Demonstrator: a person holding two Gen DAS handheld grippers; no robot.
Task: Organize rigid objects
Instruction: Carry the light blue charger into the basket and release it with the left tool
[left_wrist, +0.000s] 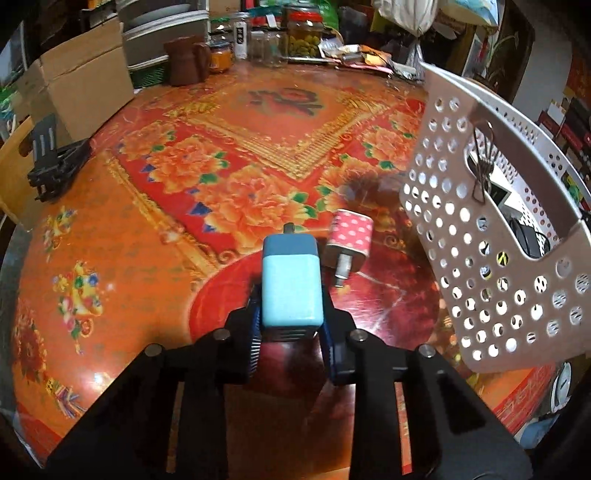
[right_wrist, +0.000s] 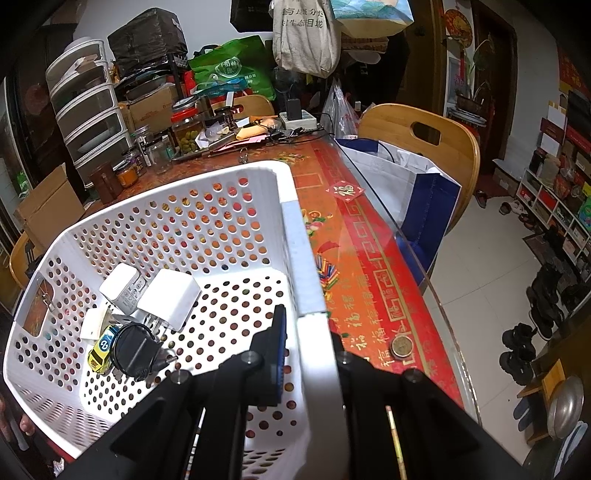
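Note:
My left gripper (left_wrist: 291, 325) is shut on a light blue charger plug (left_wrist: 291, 284) and holds it above the red flowered table. A pink polka-dot charger (left_wrist: 350, 240) lies on the table just right of it. My right gripper (right_wrist: 306, 354) is shut on the near wall of the white perforated basket (right_wrist: 295, 236), one finger inside and one outside, and holds the basket tilted. In the basket lie two white chargers (right_wrist: 168, 295), a black adapter (right_wrist: 135, 349) and a yellow toy car (right_wrist: 100, 349). The basket (left_wrist: 480, 258) stands at the right of the left wrist view.
Jars (left_wrist: 303, 35), a brown jug (left_wrist: 184, 61) and clutter line the table's far edge. A cardboard box (left_wrist: 85, 85) and a black stand (left_wrist: 55, 158) are at the left. A coin (right_wrist: 402, 347) lies near the glass table edge. A wooden chair (right_wrist: 424, 147) stands beyond it.

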